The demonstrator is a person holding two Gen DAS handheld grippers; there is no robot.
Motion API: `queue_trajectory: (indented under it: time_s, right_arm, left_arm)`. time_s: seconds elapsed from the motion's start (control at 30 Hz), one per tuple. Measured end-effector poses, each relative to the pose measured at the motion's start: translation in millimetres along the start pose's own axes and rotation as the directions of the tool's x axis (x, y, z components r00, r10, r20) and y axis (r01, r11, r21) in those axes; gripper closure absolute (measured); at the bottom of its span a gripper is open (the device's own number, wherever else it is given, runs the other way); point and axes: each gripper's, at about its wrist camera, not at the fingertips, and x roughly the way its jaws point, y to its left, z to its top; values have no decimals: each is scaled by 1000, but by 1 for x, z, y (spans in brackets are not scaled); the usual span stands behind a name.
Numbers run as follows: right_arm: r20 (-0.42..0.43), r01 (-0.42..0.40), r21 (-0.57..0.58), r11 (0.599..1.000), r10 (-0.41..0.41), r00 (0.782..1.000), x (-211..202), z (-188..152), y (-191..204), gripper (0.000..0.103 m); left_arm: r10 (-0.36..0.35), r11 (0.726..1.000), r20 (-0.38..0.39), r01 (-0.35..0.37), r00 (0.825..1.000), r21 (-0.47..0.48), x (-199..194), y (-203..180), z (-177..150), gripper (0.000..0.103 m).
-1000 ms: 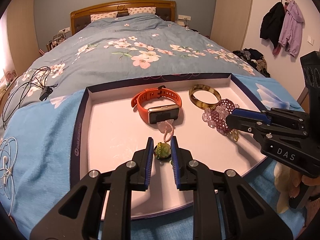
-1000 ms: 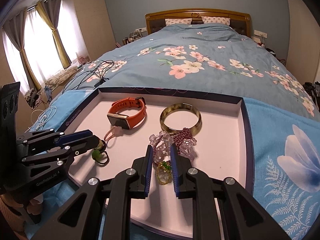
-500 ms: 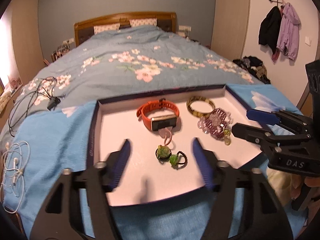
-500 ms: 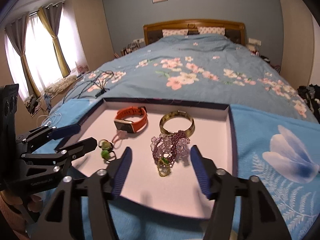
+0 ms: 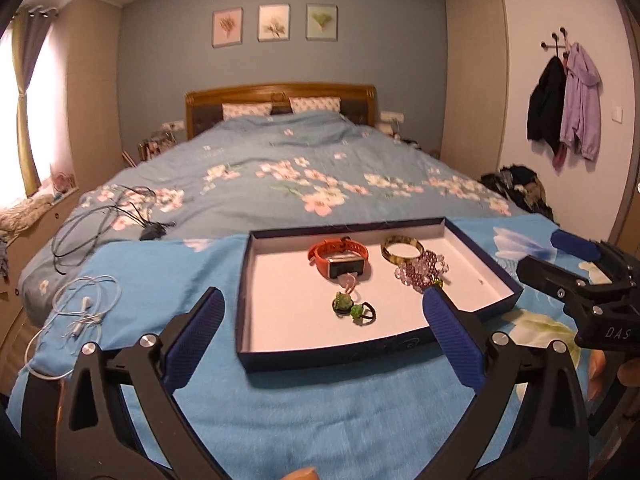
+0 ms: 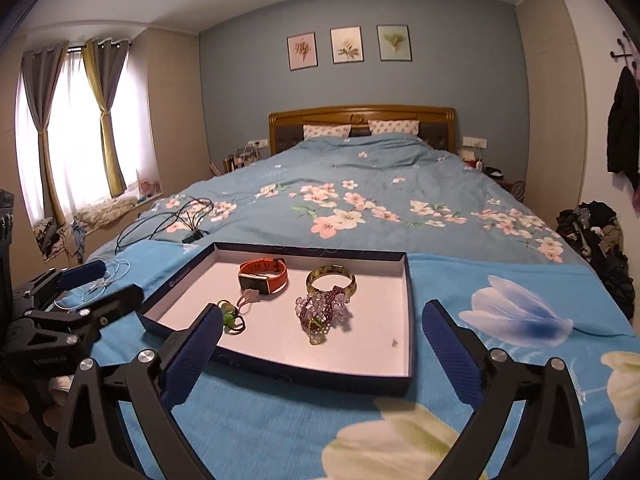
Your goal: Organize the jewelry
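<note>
A dark blue tray (image 5: 245, 280) (image 6: 410, 320) with a white floor lies on the blue blanket. It holds an orange watch (image 5: 340, 258) (image 6: 264, 274), a mottled bangle (image 5: 402, 248) (image 6: 331, 278), a purple bead bracelet (image 5: 420, 270) (image 6: 322, 306) and green bead pieces on dark loops (image 5: 352, 308) (image 6: 228, 316). My left gripper (image 5: 322, 296) hangs before the tray's near edge, its jaws opening wide with nothing between them. My right gripper (image 6: 323, 310) does the same, and a yellow-green piece (image 6: 316, 332) lies free below the bracelet.
Each gripper shows in the other's view: the right gripper (image 5: 560, 264) beside the tray's right rim, the left gripper (image 6: 96, 288) off its left corner. White earphones (image 5: 80, 304) and black cables (image 5: 100, 220) lie left on the floral duvet (image 5: 320, 168).
Both grippers went from nearly shut around small pieces in the tray to wide open. They let the pieces go and drew back and up, off the tray.
</note>
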Motion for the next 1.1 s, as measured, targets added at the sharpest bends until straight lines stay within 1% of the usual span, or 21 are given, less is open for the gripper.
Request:
queue_trajectory:
  time_s: [0.13,0.27,0.33,0.47,0.57,0.7,0.9,1.1]
  right_arm:
    - [35,14,-18,1000,-13,999,-16,-8,6,7]
    - [51,16,-53,998,-13,999,-25,-11,16,7]
    - [63,11,-54,998,-7,998,-30,-14,19,7]
    - [84,20,-71,997,-14,996,-38,-18,26,7]
    - [98,24,-73,997,-17,995,-44,-19,29,7]
    - [116,30,-83,996,-20,993,-49,-21,33,7]
    - [114,37,-62,997,-29,993,-52,-24,33,7]
    - [113,40,-65,997,-33,993,-56,-28,36,7]
  left_arm:
    - [5,1000,56,-4,998,-6,-23,-2,-4,5]
    - [14,1000,90,-15,996,7,-39,-9,-7,5]
    - [15,1000,99,-15,995,2,-45,-9,-9,5]
    - [38,999,118,-40,992,12,-55,-13,-14,5]
    - [29,1000,130,-30,991,2,-63,-14,-19,5]
    - [39,999,160,-41,986,7,-73,-17,-23,5]
    - [47,999,186,-46,981,-11,-82,-15,-26,5]
    - [51,999,198,-48,979,-17,-86,-15,-26,5]
